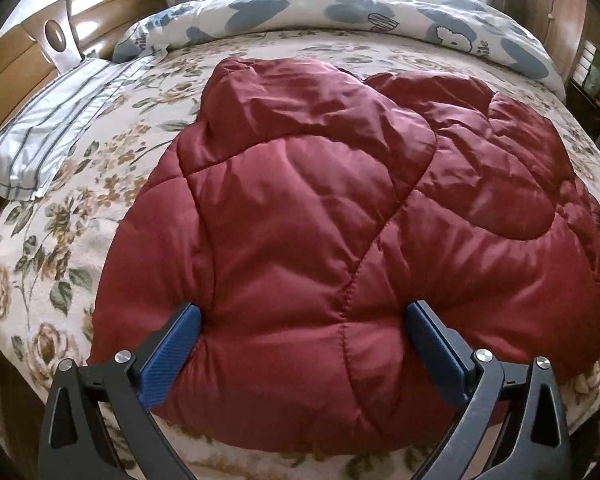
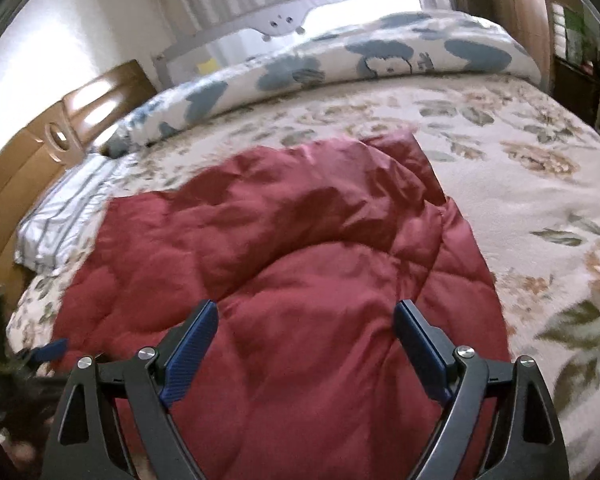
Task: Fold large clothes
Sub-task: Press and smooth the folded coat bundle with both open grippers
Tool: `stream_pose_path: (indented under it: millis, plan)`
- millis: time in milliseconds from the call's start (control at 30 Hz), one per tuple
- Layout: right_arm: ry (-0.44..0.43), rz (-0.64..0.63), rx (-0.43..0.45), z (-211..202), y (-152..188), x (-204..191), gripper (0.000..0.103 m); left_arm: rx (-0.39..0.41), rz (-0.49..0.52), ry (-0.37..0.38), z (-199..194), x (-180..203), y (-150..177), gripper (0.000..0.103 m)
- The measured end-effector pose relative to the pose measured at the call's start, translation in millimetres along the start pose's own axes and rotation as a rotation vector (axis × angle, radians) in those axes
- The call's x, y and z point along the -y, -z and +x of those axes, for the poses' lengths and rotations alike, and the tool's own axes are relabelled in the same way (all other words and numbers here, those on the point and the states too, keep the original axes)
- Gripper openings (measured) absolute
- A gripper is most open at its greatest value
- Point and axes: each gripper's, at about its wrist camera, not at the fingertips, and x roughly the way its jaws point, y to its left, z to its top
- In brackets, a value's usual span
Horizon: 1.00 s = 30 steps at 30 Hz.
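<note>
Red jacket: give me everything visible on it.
The jacket is dark red, quilted and puffy, with a shiny, nylon-like shell and stitched seams. It lies partly folded on the floral bedspread, a rounded section doubled over on top. The open left tongs straddle its near edge; the open right tongs hover over it.

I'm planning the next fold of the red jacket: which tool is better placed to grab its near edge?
Left, probably. The left tool is open with its fingers straddling the jacket at the near hem. The right tool is also open but hangs over the middle.
</note>
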Motion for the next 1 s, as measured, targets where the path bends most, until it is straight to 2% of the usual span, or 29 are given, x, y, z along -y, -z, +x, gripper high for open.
stream_pose_path:
  millis: [133, 333, 567, 733, 1000]
  plan:
    - [0.006, -0.081, -0.022, -16, 17, -20, 0.090, 0.004, 0.001, -0.006, 1, 3, 1, 0.103]
    - [0.054, -0.096, -0.125, 14, 38, -14, 0.090, 0.004, 0.001, -0.006, -1, 2, 4, 0.103]
    - [0.079, -0.094, -0.118, 23, 43, -5, 0.091, 0.007, -0.006, 0.002, -7, -1, 6, 0.103]
    - [0.087, -0.094, -0.121, 24, 43, -6, 0.091, 0.043, -0.027, 0.029, -26, -8, 12, 0.100]
    - [0.089, -0.094, -0.121, 24, 44, -6, 0.091, 0.031, -0.010, -0.016, -12, -7, 19, 0.103]
